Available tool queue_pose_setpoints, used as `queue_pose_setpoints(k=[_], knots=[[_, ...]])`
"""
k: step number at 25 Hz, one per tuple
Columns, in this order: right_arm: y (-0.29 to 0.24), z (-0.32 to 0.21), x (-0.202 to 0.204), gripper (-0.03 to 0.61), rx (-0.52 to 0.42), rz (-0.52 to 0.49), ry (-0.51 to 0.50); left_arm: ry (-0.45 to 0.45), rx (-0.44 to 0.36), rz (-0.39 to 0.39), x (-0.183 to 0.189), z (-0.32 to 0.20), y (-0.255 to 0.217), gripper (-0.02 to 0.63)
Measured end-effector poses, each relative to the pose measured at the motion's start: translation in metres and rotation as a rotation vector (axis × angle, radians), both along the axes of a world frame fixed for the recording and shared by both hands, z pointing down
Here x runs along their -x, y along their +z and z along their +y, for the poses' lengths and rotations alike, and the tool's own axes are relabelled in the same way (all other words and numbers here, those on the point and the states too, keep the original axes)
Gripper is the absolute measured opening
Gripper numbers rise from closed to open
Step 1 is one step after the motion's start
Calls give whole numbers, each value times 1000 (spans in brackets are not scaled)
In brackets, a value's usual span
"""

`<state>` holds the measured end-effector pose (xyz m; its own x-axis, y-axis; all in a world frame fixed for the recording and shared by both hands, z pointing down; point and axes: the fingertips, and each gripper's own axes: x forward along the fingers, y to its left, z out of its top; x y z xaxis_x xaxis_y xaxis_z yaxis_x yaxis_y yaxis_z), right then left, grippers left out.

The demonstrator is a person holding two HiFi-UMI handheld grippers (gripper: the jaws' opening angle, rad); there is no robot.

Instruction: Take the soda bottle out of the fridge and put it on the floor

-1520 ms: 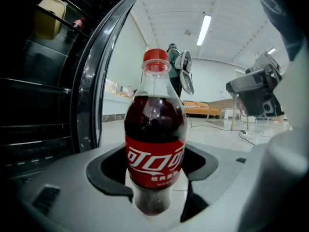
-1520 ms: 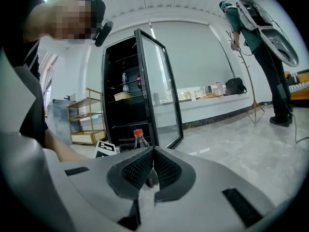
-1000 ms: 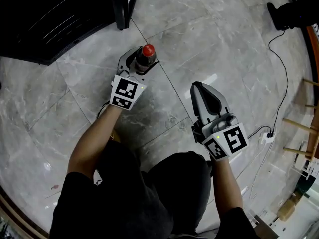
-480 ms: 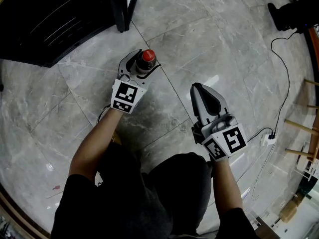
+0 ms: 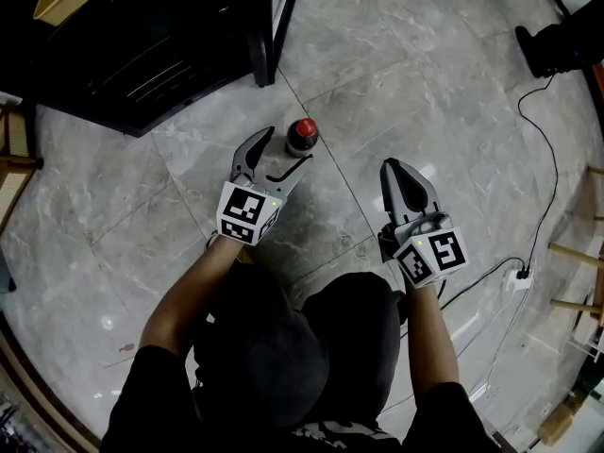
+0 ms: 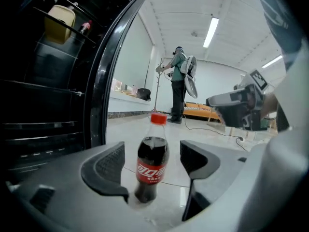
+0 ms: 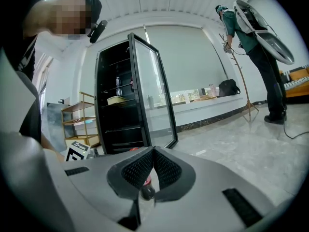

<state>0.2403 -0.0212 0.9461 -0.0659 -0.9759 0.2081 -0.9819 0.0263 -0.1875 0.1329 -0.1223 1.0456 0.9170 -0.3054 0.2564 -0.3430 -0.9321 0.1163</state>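
The soda bottle [image 5: 302, 133], dark cola with a red cap and red label, stands upright on the grey marble floor [image 5: 425, 83] in front of the black fridge [image 5: 142, 36]. My left gripper [image 5: 284, 149] is open just behind it; its jaws have just been opening and nothing is between the pads. In the left gripper view the bottle [image 6: 152, 163] stands free just ahead of the two spread pads. My right gripper [image 5: 393, 165] hovers to the right, shut and empty. In the right gripper view the bottle [image 7: 146, 187] peeks out below the closed jaws.
The fridge's glass door [image 5: 274, 26] stands open just beyond the bottle. A black cable [image 5: 538, 159] trails over the floor at right, near wooden furniture [image 5: 580, 253]. A person [image 6: 178, 86] stands far off by a coat stand. My knees are below the grippers.
The left gripper has let go of the bottle, spread its jaws and drawn back and up. The bottle stays standing on the floor. The right gripper has hardly moved.
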Motion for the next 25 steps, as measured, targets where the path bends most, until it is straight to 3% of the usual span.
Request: queue_pose_setpoints(k=[6, 11, 25], knots=[[-32, -20, 10, 23, -18, 11, -17, 15, -34, 6, 8, -14, -60, 348], [-99, -33, 27, 23, 13, -2, -32, 9, -21, 15, 18, -22, -154, 348], [-452, -67, 90, 23, 47, 23, -81, 22, 16, 27, 89, -18, -518, 348]])
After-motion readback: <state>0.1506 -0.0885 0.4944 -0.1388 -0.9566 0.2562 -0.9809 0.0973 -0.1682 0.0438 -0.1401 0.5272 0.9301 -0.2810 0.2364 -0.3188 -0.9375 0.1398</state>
